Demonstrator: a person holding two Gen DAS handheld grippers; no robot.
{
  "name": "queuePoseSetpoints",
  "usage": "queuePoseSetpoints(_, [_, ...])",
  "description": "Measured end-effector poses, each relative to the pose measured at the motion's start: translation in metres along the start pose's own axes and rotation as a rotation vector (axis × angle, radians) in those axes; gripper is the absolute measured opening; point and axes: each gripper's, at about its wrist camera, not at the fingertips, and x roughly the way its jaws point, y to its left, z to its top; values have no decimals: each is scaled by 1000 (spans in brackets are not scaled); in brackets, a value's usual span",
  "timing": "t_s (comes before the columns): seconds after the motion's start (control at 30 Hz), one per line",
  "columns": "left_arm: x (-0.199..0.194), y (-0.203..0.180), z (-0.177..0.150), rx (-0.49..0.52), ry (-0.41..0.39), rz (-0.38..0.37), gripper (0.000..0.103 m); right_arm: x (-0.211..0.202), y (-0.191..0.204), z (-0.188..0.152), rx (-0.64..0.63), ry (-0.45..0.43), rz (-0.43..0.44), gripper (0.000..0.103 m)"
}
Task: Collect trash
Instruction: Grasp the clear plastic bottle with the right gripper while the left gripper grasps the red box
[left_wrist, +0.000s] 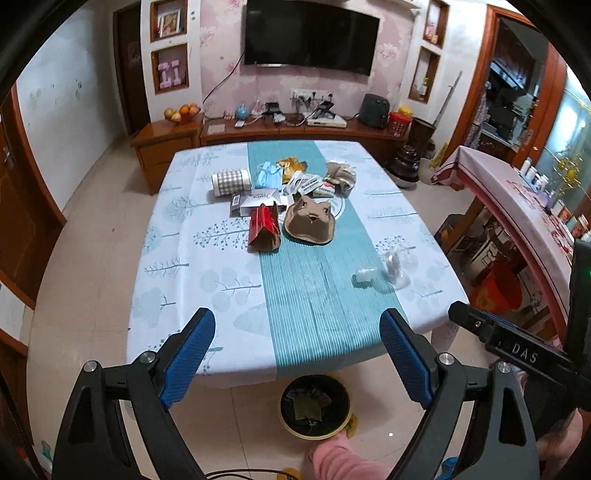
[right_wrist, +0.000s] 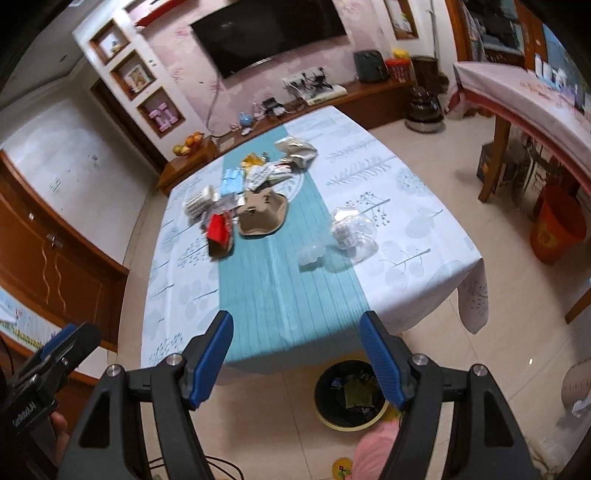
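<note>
Most of the trash is not yet collected, judging by how things lie. A few scraps — one greenish-brown sheet among darker bits — sit in the waste bin (left_wrist: 314, 406) on the floor, just below and ahead of both grippers, at the near edge of the table (left_wrist: 177, 295). The bulk of the litter is on the tablecloth, well ahead of the fingers.

Both tools are empty. The left gripper (left_wrist: 297, 354) has its blue-padded jaws spread wide with nothing between them, and the right gripper (right_wrist: 297, 354) is likewise wide apart and holding nothing. Each hangs above the near table edge, with the bin showing between or just under the fingers.

Nearest to the right gripper, ahead and slightly to its right, lies a crumpled clear plastic wrapper (right_wrist: 352, 230) with a small clear plastic cup (right_wrist: 310, 254) just beside it; from the left gripper these lie ahead and off to the right. Farther ahead, roughly on the centre line of the left gripper, is the main heap: a red and brown paper bag (left_wrist: 264, 229), a flattened tan paper bag (left_wrist: 310, 223) touching or nearly touching it, and behind them a checked roll (left_wrist: 231, 181), a blue face mask (left_wrist: 267, 171), a grey box, orange wrappers and crumpled paper whose details are too small to tell

I would judge the clear plastic pieces the closest next pick — the heap needs a longer reach
</note>
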Motion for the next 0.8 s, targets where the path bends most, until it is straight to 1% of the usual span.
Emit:
queuePoseSetpoints(0.1, [20, 2, 11, -25, 22, 22, 90, 24, -14, 15, 43, 44, 21, 71])
queuePoseSetpoints(0.27, [57, 5, 31, -62, 72, 62, 90, 80, -33, 38, 102, 158, 67, 71])
queuePoseSetpoints(0.4, [93, 6, 48, -90, 114, 109, 90, 126, -47, 56, 139, 240, 94, 71])
queuePoseSetpoints(0.57, [128, 7, 62, -139, 156, 156, 90, 170, -60, 76, 170, 321, 104, 71])
queuePoseSetpoints(0.67, [146, 8, 69, -166, 169, 176, 90, 187, -63, 87, 180, 350, 108, 71])
queuePoseSetpoints(0.8, [160, 10, 72, -177, 188, 186, 90, 202, -60, 100, 173, 358, 96, 72])
